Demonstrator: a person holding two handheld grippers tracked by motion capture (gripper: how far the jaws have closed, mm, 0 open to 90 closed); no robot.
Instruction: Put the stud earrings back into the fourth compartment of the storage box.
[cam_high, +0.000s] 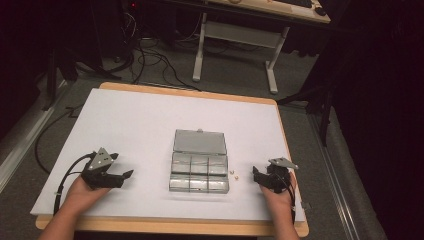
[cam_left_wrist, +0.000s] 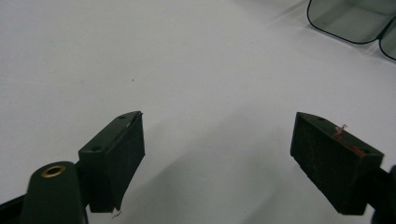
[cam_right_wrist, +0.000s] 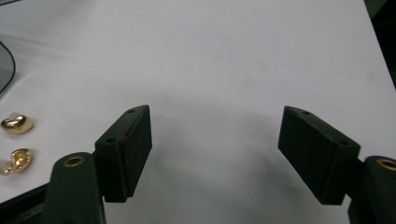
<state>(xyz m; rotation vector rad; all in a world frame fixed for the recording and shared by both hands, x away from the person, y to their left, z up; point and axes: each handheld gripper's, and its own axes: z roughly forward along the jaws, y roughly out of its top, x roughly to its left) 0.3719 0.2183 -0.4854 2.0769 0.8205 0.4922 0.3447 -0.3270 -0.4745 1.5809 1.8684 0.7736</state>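
My right gripper rests on the white table with its jaws spread wide and empty; my left gripper sits likewise, spread and empty, well apart from the work. The two gold earrings lie on the table just beside the right edge of the open clear compartment box, between that box and my right gripper, near its jaws. I judge the earrings light, rigid, smooth and liable to slip or skid away under a pad. Recommended hold: pinch one earring across its rounded body, jaws lowered flat to the table, closing gently.
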